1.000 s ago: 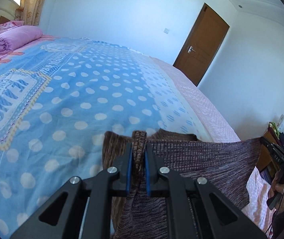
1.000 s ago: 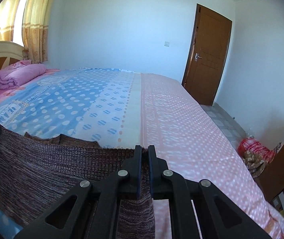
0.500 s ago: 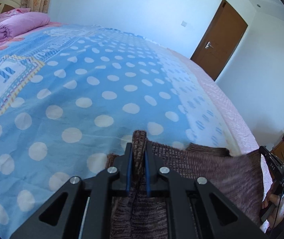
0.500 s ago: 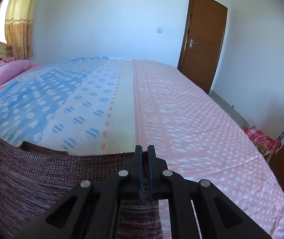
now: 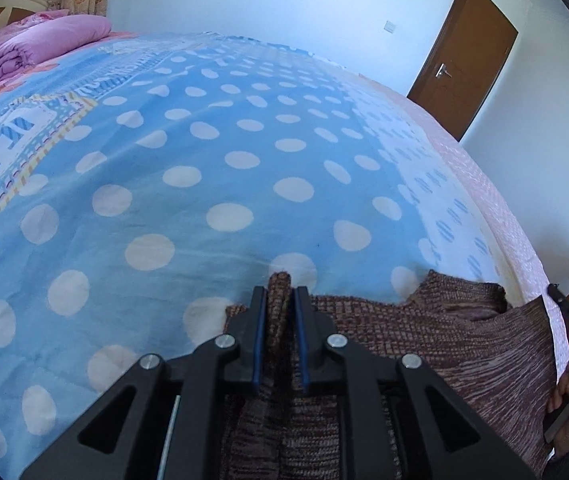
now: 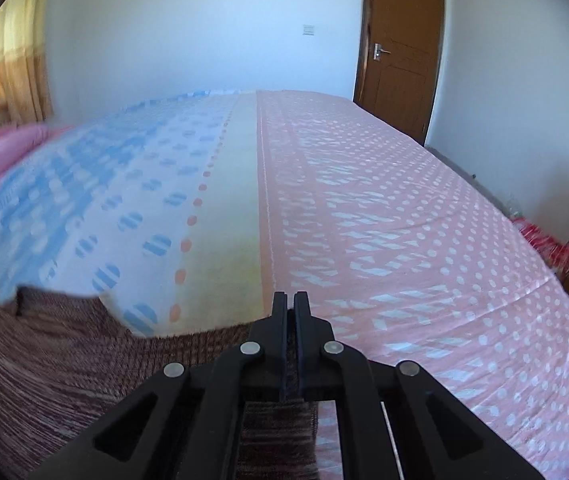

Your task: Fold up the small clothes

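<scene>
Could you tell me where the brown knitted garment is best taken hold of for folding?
Grip the knitted garment at its top edge, one corner each, coming from the near bedside. The left claw and right claw pinch there, and it spreads flat between them.

One knitted garment (image 5: 444,344), one bed (image 5: 244,160), one folded pink quilt (image 5: 36,44), one door (image 6: 400,48).

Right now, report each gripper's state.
Left gripper: jaws just eased wider, knit garment bunched between them.
Right gripper: shut on the knit garment.
</scene>
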The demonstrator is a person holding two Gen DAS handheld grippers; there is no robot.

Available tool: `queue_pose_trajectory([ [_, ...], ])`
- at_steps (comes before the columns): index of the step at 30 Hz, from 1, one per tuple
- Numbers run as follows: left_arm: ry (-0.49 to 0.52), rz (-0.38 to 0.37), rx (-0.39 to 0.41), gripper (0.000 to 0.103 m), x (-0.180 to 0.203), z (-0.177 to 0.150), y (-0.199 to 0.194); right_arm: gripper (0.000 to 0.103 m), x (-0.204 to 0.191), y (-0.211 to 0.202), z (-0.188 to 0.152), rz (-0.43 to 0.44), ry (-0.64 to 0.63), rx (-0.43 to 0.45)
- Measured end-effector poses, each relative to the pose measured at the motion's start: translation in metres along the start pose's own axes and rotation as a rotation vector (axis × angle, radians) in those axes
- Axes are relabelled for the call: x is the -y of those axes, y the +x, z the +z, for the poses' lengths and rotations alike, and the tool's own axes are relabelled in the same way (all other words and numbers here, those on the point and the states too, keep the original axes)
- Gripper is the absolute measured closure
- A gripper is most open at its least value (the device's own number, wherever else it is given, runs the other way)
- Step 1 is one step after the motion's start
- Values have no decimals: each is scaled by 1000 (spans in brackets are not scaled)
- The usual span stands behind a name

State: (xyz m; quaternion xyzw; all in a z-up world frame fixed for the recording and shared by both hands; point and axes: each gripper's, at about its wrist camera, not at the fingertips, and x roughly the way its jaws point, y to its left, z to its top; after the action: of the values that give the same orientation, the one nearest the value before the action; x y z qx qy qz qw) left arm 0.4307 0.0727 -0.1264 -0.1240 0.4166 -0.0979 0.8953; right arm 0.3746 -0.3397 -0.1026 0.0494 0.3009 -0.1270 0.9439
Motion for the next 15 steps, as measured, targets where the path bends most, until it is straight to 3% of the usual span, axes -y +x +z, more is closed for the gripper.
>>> queue_pose_trajectory([
  [2, -17, -14, -4, 85, -4, 0, 1, 100, 26, -20, 6, -4, 131, 61],
  [4, -25, -20, -4, 85, -5, 0, 1, 100, 34, -30, 7, 13, 157, 50],
  [11, -5, 5, 6, 84, 0, -1, 0, 100, -7, -48, -13, 133, -15, -67],
  [13, 2, 13, 7, 84, 1, -1, 1, 100, -26, -42, -25, 132, -80, -87],
  [15, 5, 16, 7, 84, 1, -1, 1, 100, -36, -21, -39, 78, -133, -148],
])
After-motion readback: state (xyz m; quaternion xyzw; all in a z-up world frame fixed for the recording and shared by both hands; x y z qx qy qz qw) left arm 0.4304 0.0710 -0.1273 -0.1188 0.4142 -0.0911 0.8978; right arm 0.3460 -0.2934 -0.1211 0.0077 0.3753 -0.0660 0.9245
